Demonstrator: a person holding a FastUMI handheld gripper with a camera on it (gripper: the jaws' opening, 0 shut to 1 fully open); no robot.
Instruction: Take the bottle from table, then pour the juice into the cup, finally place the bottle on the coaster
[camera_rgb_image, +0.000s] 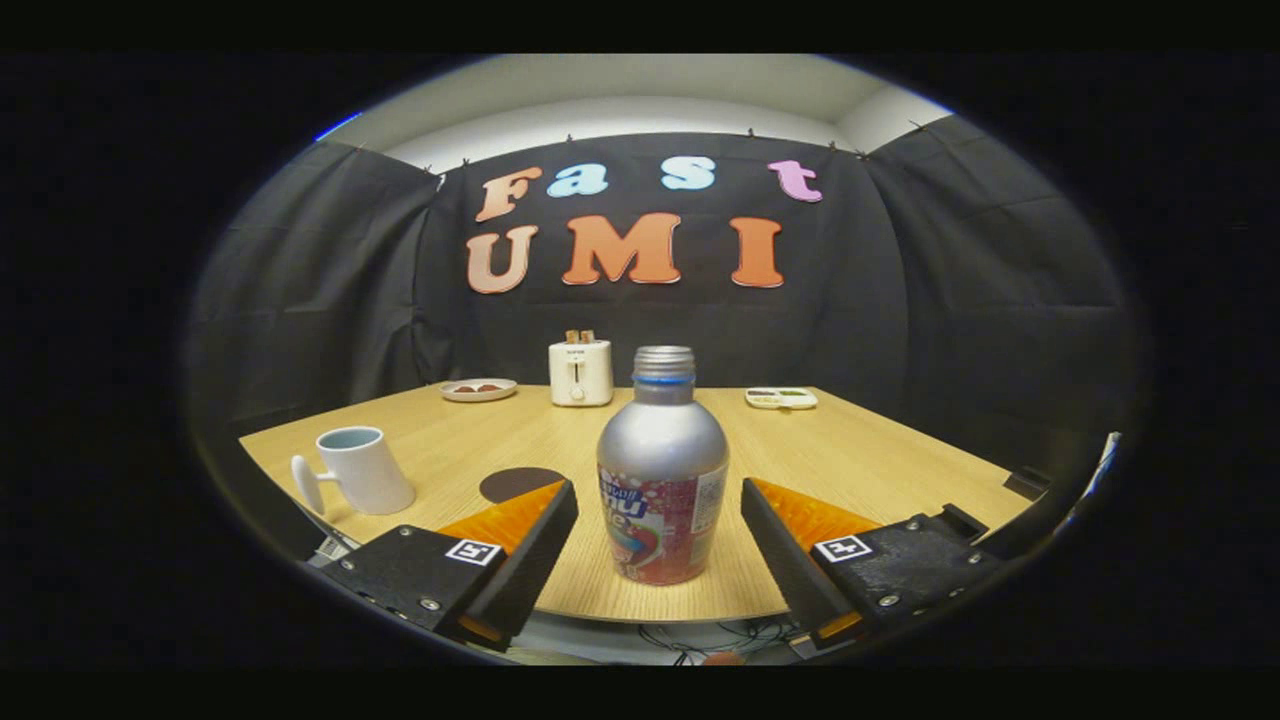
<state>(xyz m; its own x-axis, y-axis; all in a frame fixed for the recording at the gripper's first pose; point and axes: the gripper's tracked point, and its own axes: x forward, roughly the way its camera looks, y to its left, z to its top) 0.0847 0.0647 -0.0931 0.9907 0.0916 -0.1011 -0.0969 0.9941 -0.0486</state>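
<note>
Tool (660, 500) fingers spread wide, flanking upright bottle (662, 470) without touching it.

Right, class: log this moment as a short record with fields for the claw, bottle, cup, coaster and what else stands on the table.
claw: open, a finger either side of the bottle, not touching
bottle: upright, uncapped, near table edge
cup: left of the fingers
coaster: dark disc behind left finger
far end: toaster, plate, tray
</note>
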